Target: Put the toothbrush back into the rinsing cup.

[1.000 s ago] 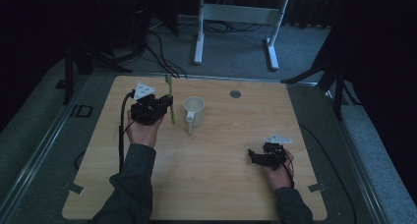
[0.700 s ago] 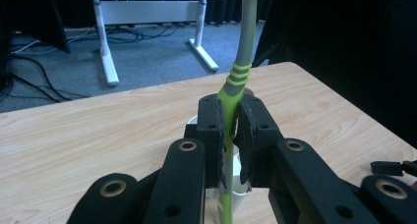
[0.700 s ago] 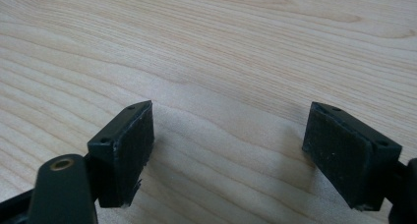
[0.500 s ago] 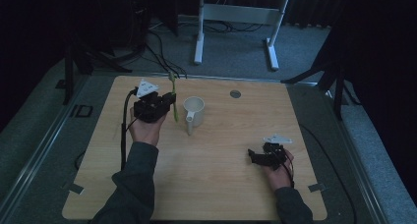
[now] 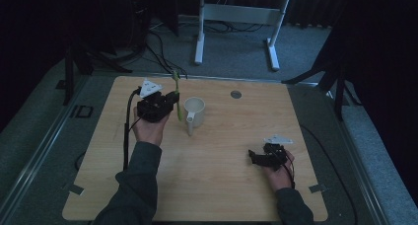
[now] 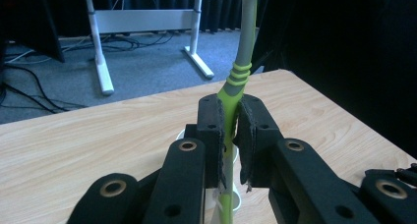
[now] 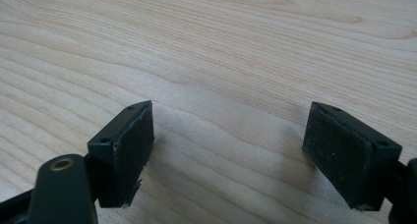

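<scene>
The left tongs (image 5: 170,105) are clenched on a green toothbrush (image 5: 176,94), held upright just beside the white mug (image 5: 193,110) near the far left part of the desk (image 5: 231,185). Compared with a second ago, the left tongs and toothbrush sit slightly nearer the mug; the shift is small. In the left gripper view the pads pinch the toothbrush (image 6: 231,94) handle. The right tongs (image 5: 257,158) rest released on the desk, unmoved, nothing between the pads (image 7: 133,145).

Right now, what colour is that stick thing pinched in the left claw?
The toothbrush handle is bright lime green, turning grey higher up; the left gripper view shows it best.
</scene>
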`<action>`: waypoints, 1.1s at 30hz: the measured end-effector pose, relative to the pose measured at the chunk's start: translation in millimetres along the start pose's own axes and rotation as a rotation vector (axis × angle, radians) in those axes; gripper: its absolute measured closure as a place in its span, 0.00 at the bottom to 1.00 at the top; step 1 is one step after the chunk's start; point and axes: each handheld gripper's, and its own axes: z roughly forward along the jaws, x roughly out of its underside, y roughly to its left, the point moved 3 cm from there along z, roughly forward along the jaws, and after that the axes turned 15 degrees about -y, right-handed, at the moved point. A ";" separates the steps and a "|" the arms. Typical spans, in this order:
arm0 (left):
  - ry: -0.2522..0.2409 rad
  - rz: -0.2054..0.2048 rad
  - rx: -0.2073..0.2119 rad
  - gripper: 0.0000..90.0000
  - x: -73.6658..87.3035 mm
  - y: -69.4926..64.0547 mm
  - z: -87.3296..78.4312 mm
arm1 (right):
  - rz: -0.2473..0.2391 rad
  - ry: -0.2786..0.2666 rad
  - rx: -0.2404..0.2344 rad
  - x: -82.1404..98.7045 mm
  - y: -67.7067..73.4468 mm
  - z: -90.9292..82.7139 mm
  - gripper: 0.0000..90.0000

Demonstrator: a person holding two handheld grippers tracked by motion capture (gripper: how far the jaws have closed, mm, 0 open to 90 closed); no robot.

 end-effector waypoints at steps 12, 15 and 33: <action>-0.024 0.001 0.024 0.90 0.6 -5.0 5.6 | 0.000 0.000 0.000 0.0 0.0 0.0 0.21; -0.025 0.002 0.026 0.90 1.4 -6.0 7.7 | 0.000 0.000 0.000 0.0 0.0 0.0 0.21; -0.045 0.017 0.023 0.90 3.8 -10.0 16.2 | 0.000 0.000 -0.001 0.0 0.0 0.0 0.21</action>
